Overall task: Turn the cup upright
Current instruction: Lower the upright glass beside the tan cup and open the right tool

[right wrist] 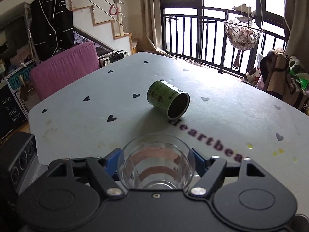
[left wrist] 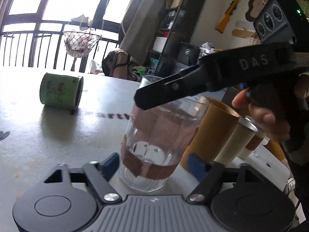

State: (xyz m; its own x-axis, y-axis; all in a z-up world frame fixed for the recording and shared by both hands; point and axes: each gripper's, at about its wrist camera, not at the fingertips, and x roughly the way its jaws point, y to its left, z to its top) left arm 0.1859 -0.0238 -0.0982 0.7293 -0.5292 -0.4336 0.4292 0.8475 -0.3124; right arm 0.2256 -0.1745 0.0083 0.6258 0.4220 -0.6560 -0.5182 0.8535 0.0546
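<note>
One glass cup (right wrist: 156, 166) stands upright, gripped by the right claw (right wrist: 156, 162); the left claw (left wrist: 152, 166) brackets it open; only the left view shows three tubes (left wrist: 210, 129) behind; one green can (right wrist: 168, 101) lies sideways on the surface (right wrist: 77, 127).

Light source: daylight is admitted through the window (left wrist: 63, 2), which is blown out to white.
Glare: the table (left wrist: 48, 135) is washed pale near the railing.
Shadows: a soft one is cast beside the green can (right wrist: 168, 101).
Distortion: straight lines are bowed at the edges.
Blur: slight softness is seen throughout.
</note>
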